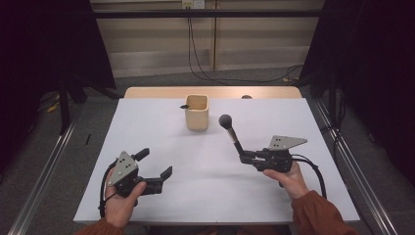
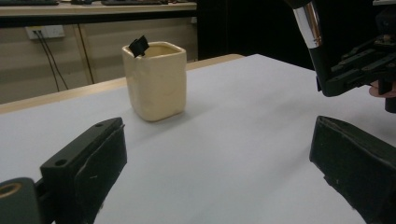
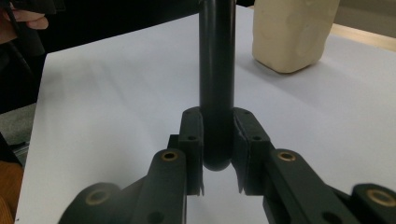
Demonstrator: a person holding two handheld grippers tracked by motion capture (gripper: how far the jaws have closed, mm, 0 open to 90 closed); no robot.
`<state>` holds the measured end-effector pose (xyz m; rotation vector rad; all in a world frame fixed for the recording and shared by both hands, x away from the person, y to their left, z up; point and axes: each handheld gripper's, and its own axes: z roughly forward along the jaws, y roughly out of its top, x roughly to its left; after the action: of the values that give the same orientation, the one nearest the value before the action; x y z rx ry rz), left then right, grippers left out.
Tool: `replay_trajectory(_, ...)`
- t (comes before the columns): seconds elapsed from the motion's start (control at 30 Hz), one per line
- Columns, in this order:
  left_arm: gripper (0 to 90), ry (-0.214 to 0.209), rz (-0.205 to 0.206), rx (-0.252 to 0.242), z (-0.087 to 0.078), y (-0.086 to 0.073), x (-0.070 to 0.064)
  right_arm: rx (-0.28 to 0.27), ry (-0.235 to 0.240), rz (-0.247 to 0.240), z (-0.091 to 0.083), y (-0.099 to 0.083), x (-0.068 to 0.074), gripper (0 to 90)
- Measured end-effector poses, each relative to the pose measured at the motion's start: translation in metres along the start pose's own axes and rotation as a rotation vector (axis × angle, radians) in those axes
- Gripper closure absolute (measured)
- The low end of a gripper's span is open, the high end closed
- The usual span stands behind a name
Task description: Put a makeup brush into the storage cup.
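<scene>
A cream square cup stands at the far middle of the white table, with a small black piece on its rim. My right gripper is shut on the black handle of a brush, whose dark round head points up toward the cup. The right gripper view has that handle clamped between the jaws, the cup beyond it. My left gripper hovers open at the near left, holding nothing. Its own view faces the cup, with the brush's silver ferrule at top right.
A wooden strip runs along the table's far edge. Grey floor, metal rails and black cables surround the table. Dark curtains hang on both sides.
</scene>
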<state>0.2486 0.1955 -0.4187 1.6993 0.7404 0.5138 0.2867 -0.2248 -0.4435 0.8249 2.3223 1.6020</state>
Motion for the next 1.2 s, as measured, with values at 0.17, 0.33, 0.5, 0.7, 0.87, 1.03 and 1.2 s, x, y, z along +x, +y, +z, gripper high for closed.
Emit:
replay_trajectory(0.17, 3.2, -0.020, 0.022, 0.004, 0.013, 0.005, -0.009, -0.013, 0.011, -0.002, 0.000, 0.002, 0.003, 75.6)
replay_trajectory(0.33, 2.9, -0.054, 0.021, -0.013, 0.026, 0.015, -0.016, -0.022, 0.031, -0.018, 0.001, 0.005, 0.008, 75.6)
replay_trajectory(0.5, 2.9, -0.094, -0.004, -0.006, 0.044, 0.022, -0.022, -0.024, 0.053, -0.030, 0.005, 0.008, 0.014, 75.6)
replay_trajectory(0.7, 2.9, -0.116, 0.008, 0.002, 0.062, 0.030, -0.027, -0.018, 0.071, -0.043, 0.012, 0.010, 0.018, 75.6)
replay_trajectory(0.87, 2.9, -0.135, 0.011, -0.002, 0.073, 0.037, -0.034, -0.022, 0.077, -0.053, 0.017, 0.012, 0.021, 75.6)
replay_trajectory(1.03, 2.9, -0.153, 0.007, -0.005, 0.085, 0.042, -0.043, -0.015, 0.077, -0.057, 0.021, 0.012, 0.022, 75.6)
replay_trajectory(1.2, 2.6, -0.220, -0.008, -0.003, 0.098, 0.046, -0.050, -0.019, 0.078, -0.055, 0.021, 0.012, 0.022, 75.6)
